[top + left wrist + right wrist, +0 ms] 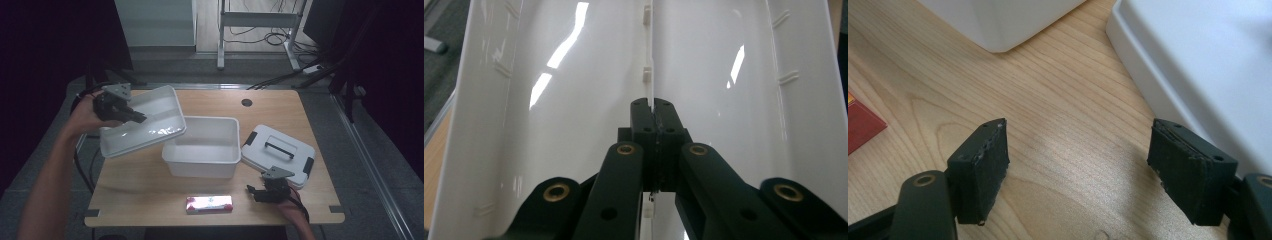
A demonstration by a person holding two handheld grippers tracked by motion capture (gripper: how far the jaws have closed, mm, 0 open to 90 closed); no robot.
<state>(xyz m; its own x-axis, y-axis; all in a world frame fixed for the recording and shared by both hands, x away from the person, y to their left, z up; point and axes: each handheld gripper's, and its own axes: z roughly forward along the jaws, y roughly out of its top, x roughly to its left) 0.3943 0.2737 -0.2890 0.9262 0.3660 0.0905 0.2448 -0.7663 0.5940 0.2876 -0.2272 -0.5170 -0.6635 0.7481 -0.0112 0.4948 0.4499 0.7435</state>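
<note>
A white two-compartment tray (pixel 150 125) hangs tilted over the table's left side, and its right corner overlaps the rim of an open white box (pixel 200 162). My left gripper (pixel 136 117) is shut on the tray's thin middle divider (pixel 649 55); in the left gripper view the pads (pixel 644 117) pinch it. My right gripper (pixel 254 192) rests low near the front right with its jaws wide apart. Between its fingertips (pixel 980 160) there is only bare wood.
A white lid (pixel 278 150) with a black handle and clips lies right of the box, close beside my right gripper (pixel 1080 165), whose view catches its edge (pixel 1208 65). A red and white pack (pixel 209 204) lies at the front edge. A cable hole (pixel 246 102) sits at the back.
</note>
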